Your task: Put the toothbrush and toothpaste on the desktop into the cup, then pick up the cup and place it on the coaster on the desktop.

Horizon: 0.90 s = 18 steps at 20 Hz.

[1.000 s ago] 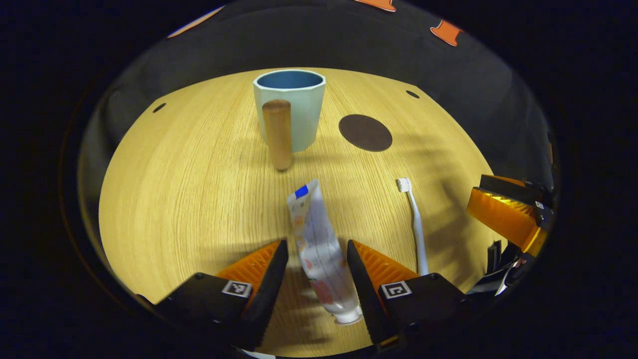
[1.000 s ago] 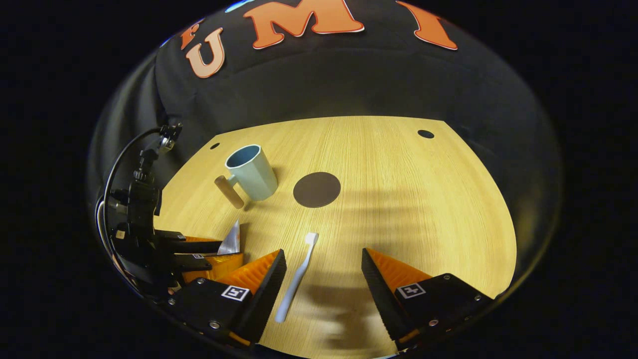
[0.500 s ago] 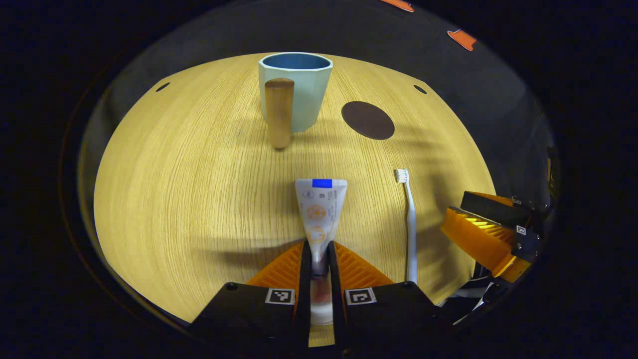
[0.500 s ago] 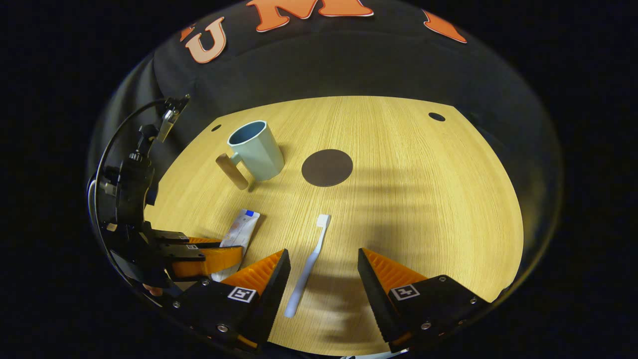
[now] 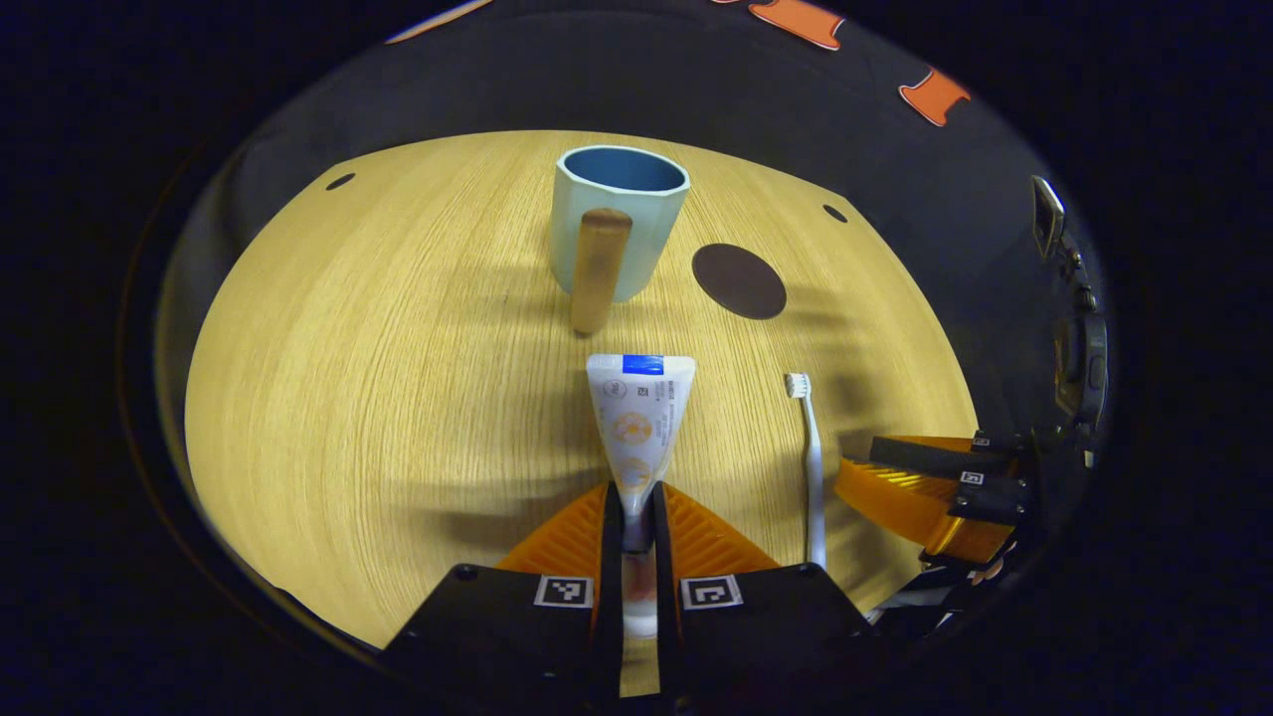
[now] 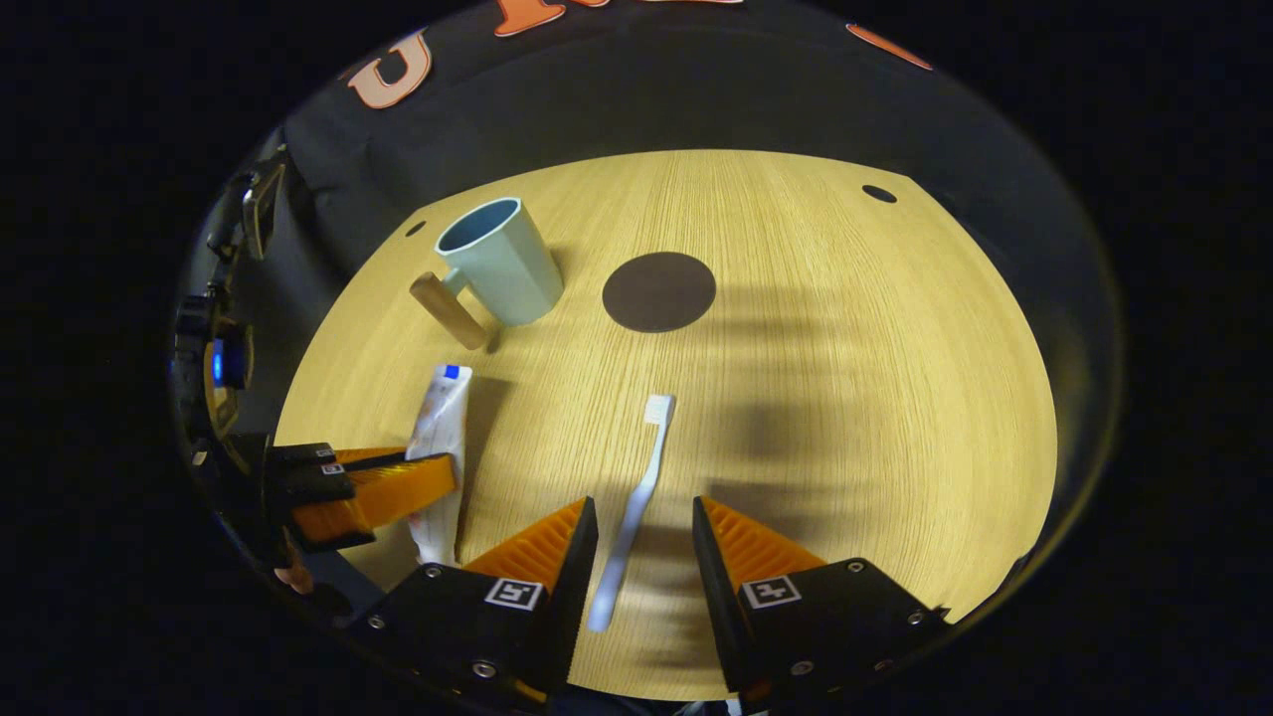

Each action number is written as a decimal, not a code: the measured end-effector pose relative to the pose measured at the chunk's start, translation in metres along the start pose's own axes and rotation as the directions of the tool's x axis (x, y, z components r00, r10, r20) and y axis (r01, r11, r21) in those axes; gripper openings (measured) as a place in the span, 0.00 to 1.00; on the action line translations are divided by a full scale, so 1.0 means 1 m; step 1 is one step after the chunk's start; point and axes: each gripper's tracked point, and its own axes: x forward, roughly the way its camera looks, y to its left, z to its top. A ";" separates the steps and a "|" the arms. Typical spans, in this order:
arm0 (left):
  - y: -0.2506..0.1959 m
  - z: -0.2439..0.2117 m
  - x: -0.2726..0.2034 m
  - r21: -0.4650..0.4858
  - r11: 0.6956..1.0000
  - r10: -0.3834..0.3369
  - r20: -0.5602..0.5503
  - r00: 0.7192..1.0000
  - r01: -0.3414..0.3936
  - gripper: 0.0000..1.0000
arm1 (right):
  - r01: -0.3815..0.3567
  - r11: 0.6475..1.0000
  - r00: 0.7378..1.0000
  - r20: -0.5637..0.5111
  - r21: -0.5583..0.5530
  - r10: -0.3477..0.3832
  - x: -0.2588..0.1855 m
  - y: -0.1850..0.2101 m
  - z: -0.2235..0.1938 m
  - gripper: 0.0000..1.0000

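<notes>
My left gripper is shut on the white toothpaste tube, held near its cap end, with the flat end pointing toward the cup. The pale blue cup with a wooden handle stands upright beyond the tube. In the right gripper view my right gripper is open and straddles the white toothbrush, which lies flat on the wooden table; a gap shows on both sides of its handle. The dark round coaster lies to the right of the cup. The left gripper and tube appear at lower left.
The right gripper shows at the right edge of the left gripper view, next to the toothbrush and below the coaster. Small dark holes mark the table's far corners. The booth's black cloth rises behind the table.
My left gripper closed on the toothpaste tube and straightened it toward the cup. My right gripper moved over the toothbrush and its fingers narrowed around the handle.
</notes>
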 end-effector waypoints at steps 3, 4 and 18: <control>0.004 0.005 -0.003 0.001 1.000 0.002 0.017 1.000 -0.002 0.18 | -0.009 1.000 0.998 -0.057 0.016 0.010 0.004 0.011 -0.008 0.50; 0.006 0.007 -0.006 0.000 1.000 0.005 0.023 1.000 -0.005 0.18 | 0.001 1.000 0.998 -0.068 0.007 -0.001 0.006 0.011 -0.009 0.47; 0.026 0.024 -0.025 -0.025 1.000 0.005 0.082 0.997 -0.003 0.18 | 0.125 0.988 0.982 -0.131 -0.085 -0.136 0.016 0.001 -0.014 0.06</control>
